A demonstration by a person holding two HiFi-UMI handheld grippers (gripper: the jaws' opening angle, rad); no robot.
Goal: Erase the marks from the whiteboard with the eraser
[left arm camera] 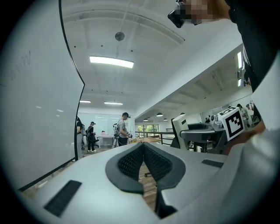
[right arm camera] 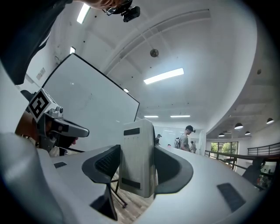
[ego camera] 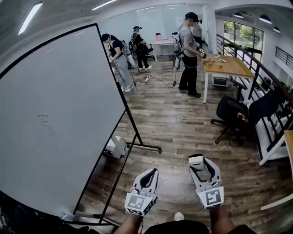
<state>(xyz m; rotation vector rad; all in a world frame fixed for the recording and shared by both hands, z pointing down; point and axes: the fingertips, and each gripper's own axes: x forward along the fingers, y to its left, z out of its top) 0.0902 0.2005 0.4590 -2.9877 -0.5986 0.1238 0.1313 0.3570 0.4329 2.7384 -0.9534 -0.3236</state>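
So the right tongs [ego camera: 203, 171] are clamped on the eraser [right arm camera: 138, 153], and the left tongs [left arm camera: 143, 157] are pinched together, empty. The squiggle [ego camera: 45, 123] on the whiteboard [ego camera: 59, 82] sits well off to their left, so I'd land the eraser flat before wiping.

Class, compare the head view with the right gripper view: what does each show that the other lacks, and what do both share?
Only the head view shows the squiggle mark on the whiteboard and the wooden table. Only the right gripper view shows the head camera from below. Both share the whiteboard, the left tool, and the eraser clamped in the right tool.
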